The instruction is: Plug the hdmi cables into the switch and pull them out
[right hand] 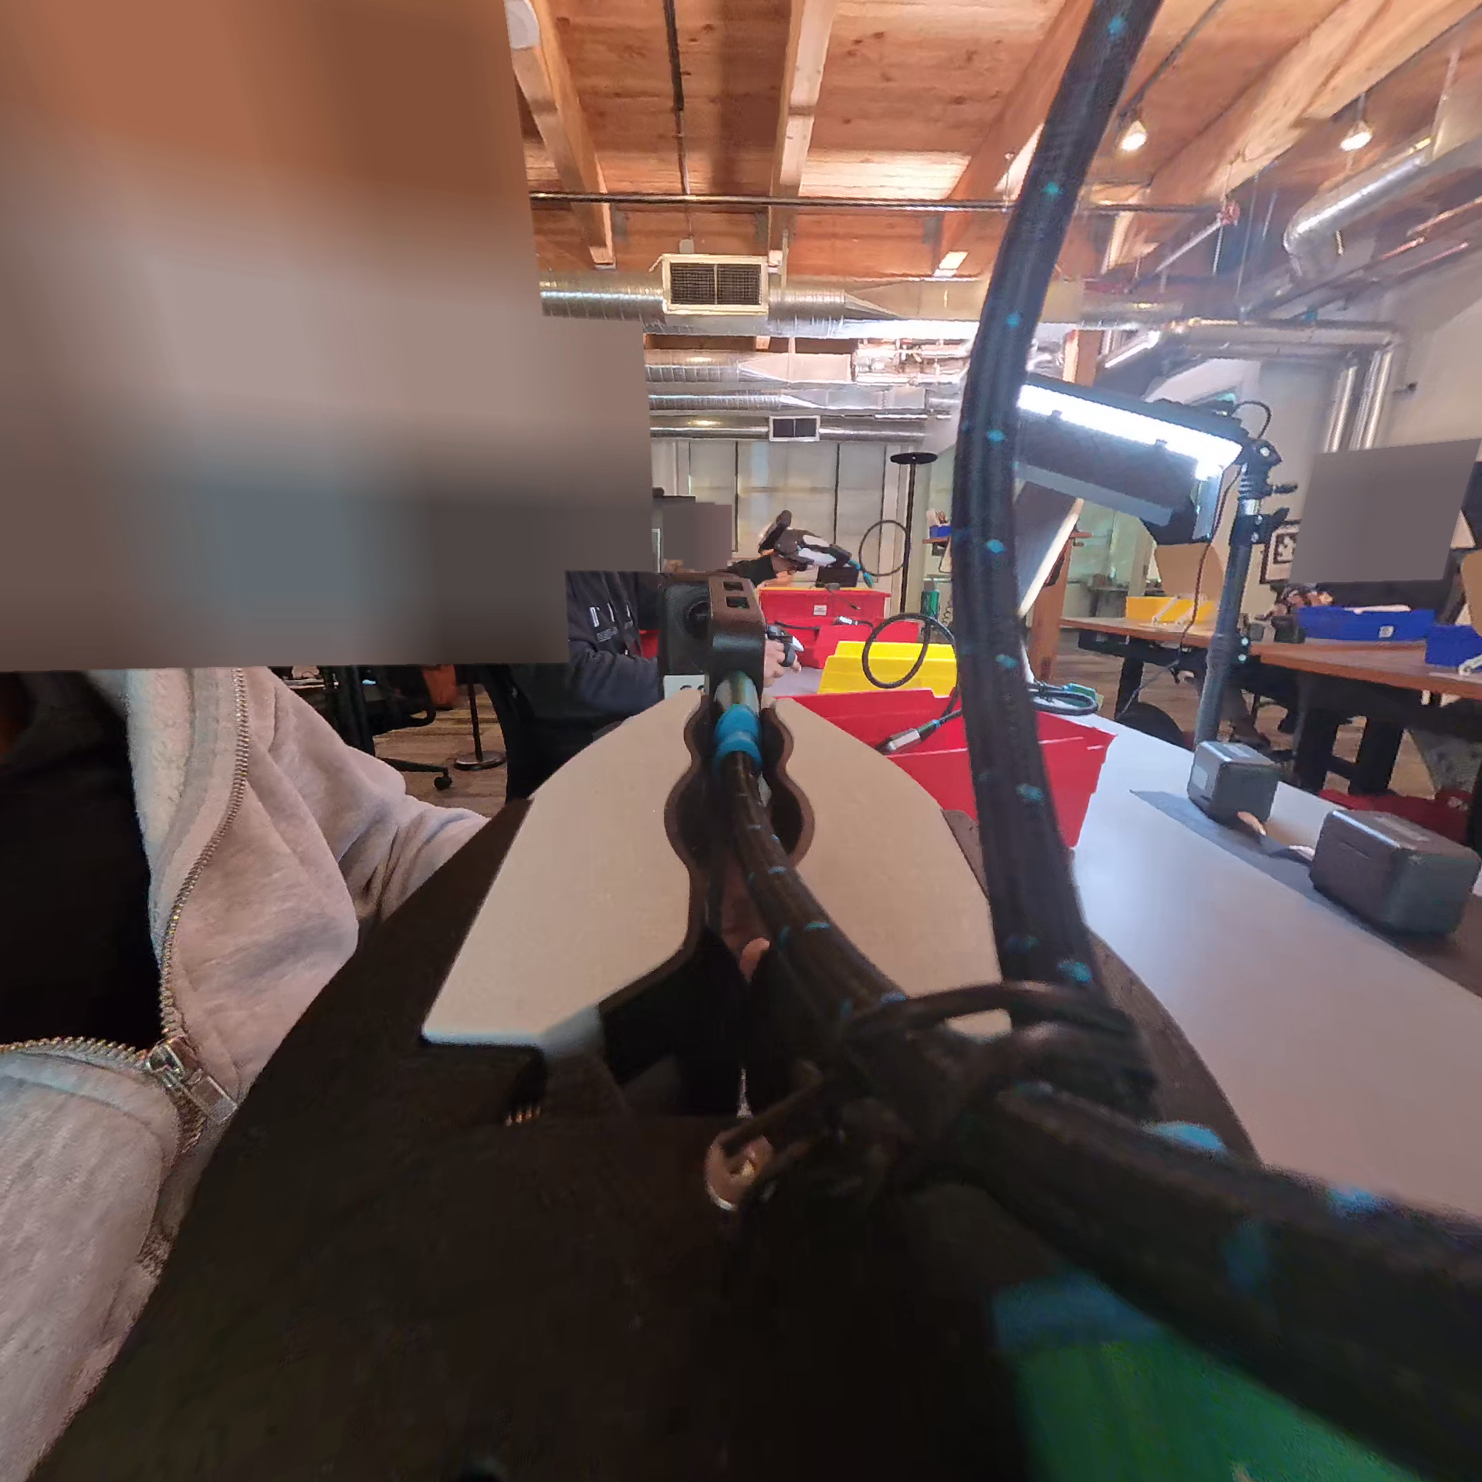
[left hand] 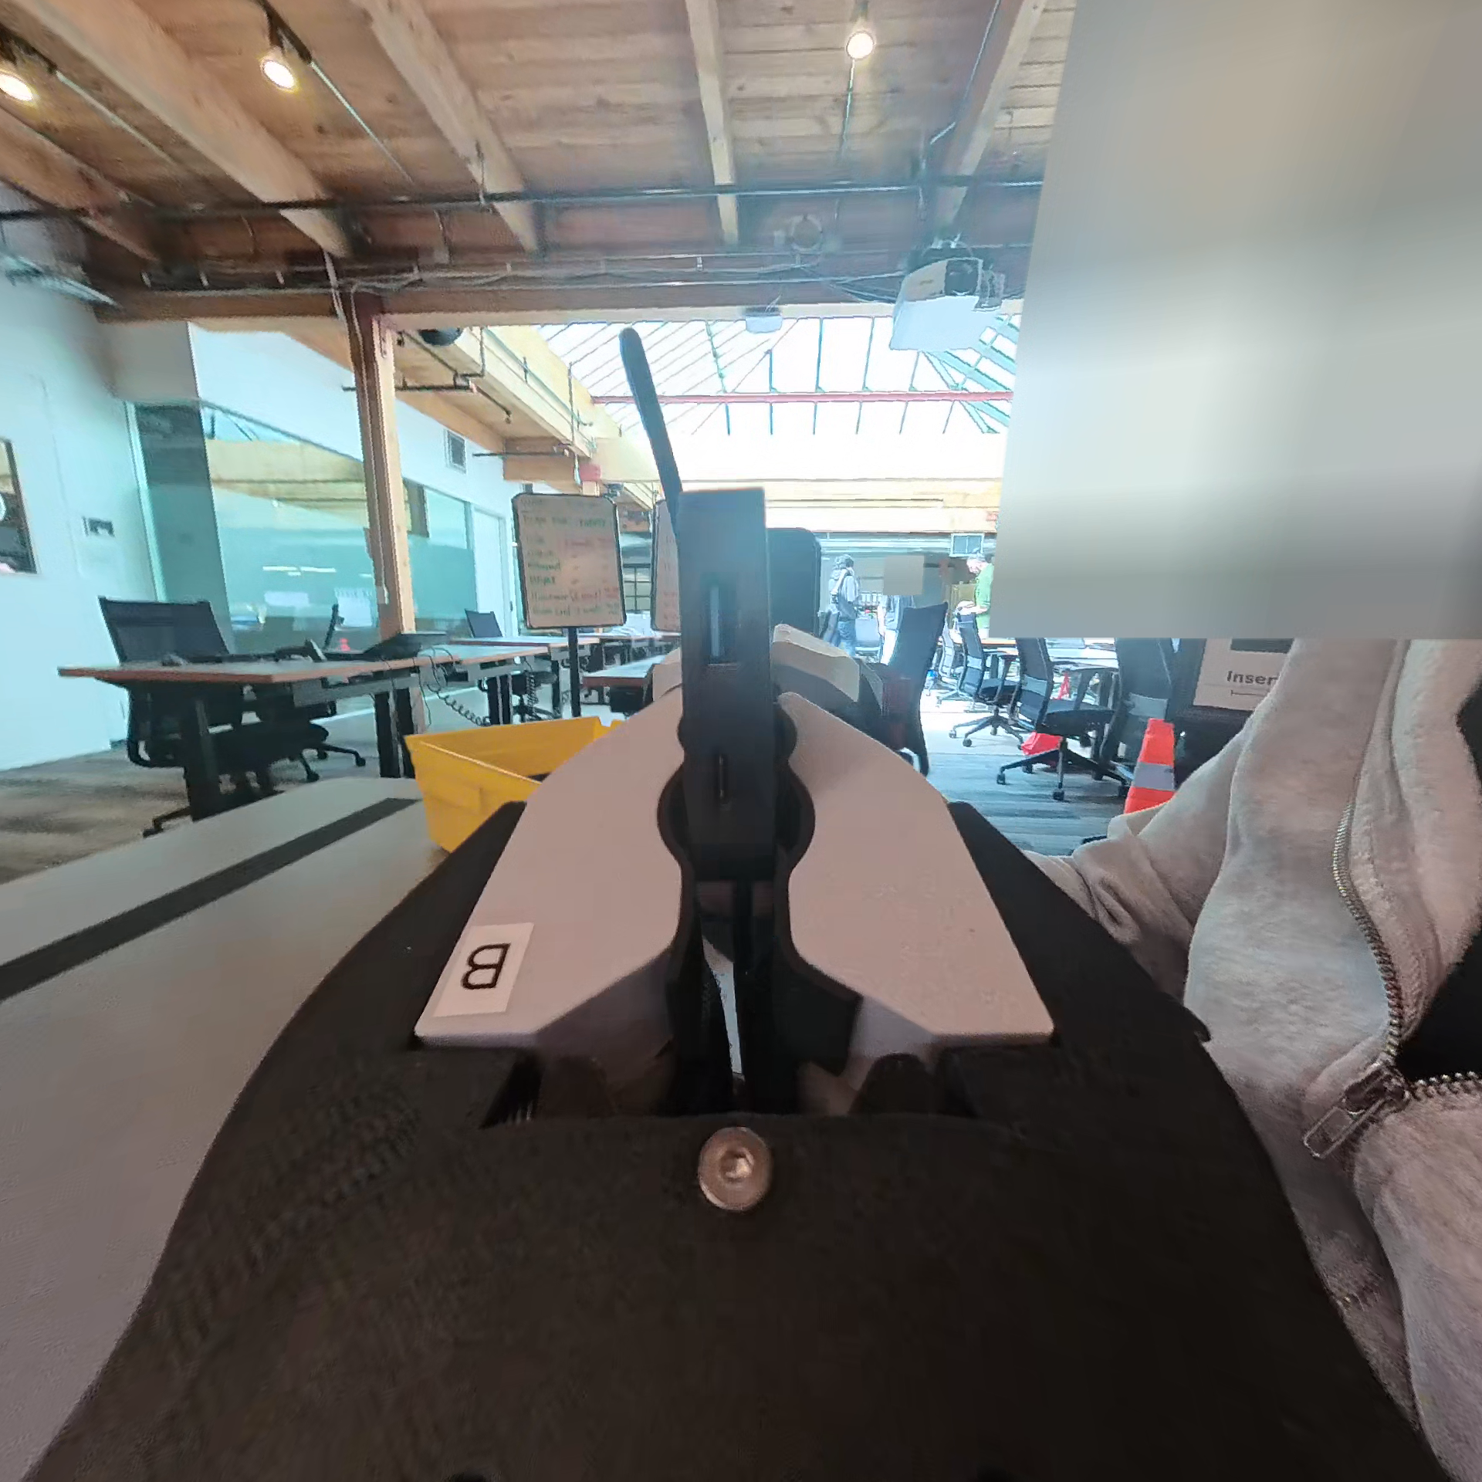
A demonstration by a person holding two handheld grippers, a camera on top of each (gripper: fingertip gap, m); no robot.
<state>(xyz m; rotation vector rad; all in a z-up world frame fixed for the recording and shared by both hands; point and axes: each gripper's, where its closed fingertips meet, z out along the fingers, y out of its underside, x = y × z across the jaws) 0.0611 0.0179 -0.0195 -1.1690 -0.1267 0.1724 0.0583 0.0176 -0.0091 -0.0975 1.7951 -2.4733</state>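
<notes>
My left gripper (left hand: 726, 722) is shut on the black HDMI switch (left hand: 722, 609) and holds it upright, edge-on, above the table. A slot and a small port show on the edge that faces me. A black cable (left hand: 649, 417) rises from behind the switch. My right gripper (right hand: 734, 714) is shut on a black braided HDMI cable (right hand: 986, 481) at its blue collar (right hand: 734, 734). The plug end meets the switch (right hand: 734, 617); I cannot tell how deep it sits. The cable loops up and back over my right gripper. The right gripper's grey fingers (left hand: 818, 666) show just behind the switch.
A grey table (left hand: 200, 898) with a black tape strip lies below. A yellow bin (left hand: 481, 762) stands on it. Red bins (right hand: 1002, 762) and two grey boxes (right hand: 1395, 870) sit at the right. A person's grey zip hoodie (left hand: 1283, 882) is close by.
</notes>
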